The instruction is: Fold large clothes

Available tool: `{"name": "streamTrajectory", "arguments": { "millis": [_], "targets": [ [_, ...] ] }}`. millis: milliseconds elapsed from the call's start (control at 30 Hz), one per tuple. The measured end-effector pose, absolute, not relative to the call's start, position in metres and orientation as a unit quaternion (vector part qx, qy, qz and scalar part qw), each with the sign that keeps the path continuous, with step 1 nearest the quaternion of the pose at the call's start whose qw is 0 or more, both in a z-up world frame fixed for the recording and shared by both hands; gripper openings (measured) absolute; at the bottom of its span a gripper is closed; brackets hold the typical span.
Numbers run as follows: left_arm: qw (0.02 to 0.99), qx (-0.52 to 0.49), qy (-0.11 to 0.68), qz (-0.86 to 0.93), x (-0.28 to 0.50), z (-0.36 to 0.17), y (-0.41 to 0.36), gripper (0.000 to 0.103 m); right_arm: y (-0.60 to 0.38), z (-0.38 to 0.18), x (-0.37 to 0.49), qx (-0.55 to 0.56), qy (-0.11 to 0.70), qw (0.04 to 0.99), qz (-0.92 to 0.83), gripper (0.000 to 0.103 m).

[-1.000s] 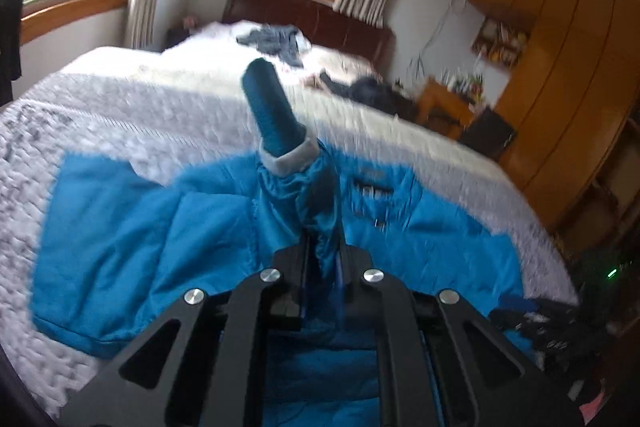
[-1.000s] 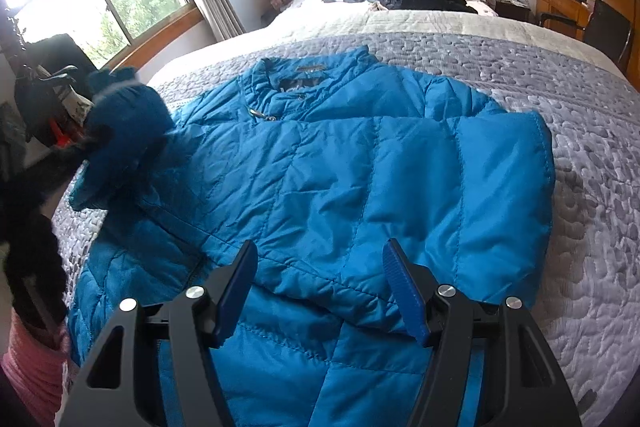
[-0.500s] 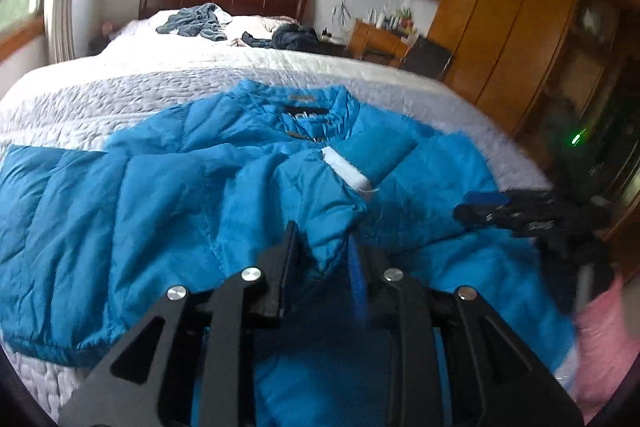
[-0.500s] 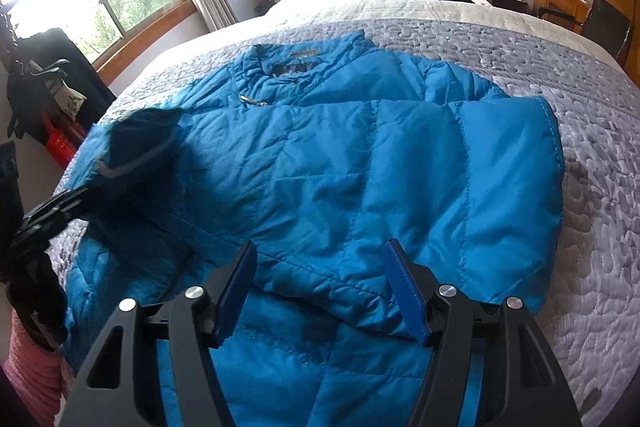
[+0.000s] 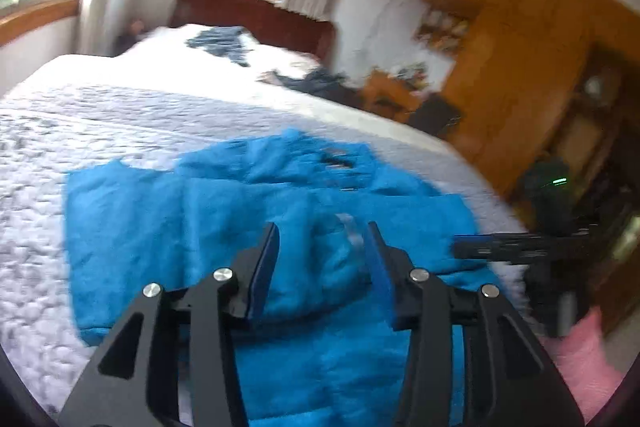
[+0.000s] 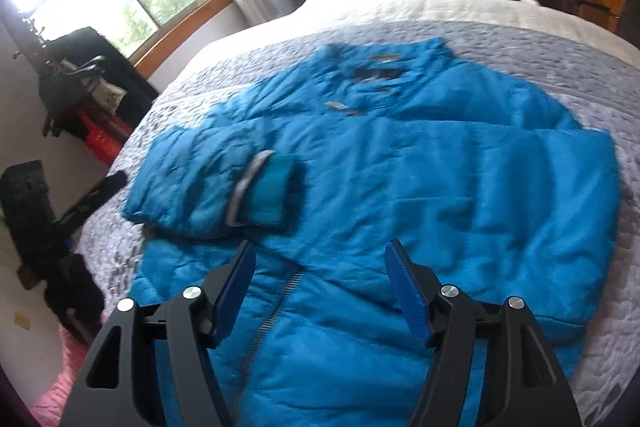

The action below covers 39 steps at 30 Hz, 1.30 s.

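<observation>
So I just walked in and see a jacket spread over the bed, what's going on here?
A person with a handheld gripper in each hand is folding a blue puffer jacket on the grey quilted bed. Both sleeves already lie folded across the jacket's front; one sleeve's cuff rests on the chest. The left gripper is open above that sleeve, holding nothing. The right gripper is open too, over the hem near the zipper.
</observation>
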<state>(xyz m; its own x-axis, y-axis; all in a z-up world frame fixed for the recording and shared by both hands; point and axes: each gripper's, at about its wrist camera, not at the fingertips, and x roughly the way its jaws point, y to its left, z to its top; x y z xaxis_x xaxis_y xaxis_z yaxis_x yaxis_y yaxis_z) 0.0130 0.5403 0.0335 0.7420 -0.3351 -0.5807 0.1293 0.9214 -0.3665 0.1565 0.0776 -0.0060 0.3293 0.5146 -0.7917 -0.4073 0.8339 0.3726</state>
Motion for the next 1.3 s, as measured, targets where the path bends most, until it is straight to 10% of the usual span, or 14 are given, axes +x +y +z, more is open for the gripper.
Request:
{"name": "streamTrajectory", "arguments": {
  "millis": [433, 600, 1300],
  "targets": [
    [0.887, -0.203, 0.411, -0.060, 0.042, -0.014, 0.583, 0.048, 0.161, -0.052, 0.203, 0.087, 0.581, 0.745, 0.315, 0.062],
    [0.898, -0.228, 0.372, -0.056, 0.028, 0.006, 0.601, 0.050, 0.164, -0.049, 0.206, 0.090, 0.573, 0.747, 0.324, 0.013],
    [0.915, -0.169, 0.361, -0.063, 0.033, 0.020, 0.559, 0.051, -0.049, 0.012, 0.191, 0.154, 0.485, 0.842, 0.177, 0.010]
  ]
}}
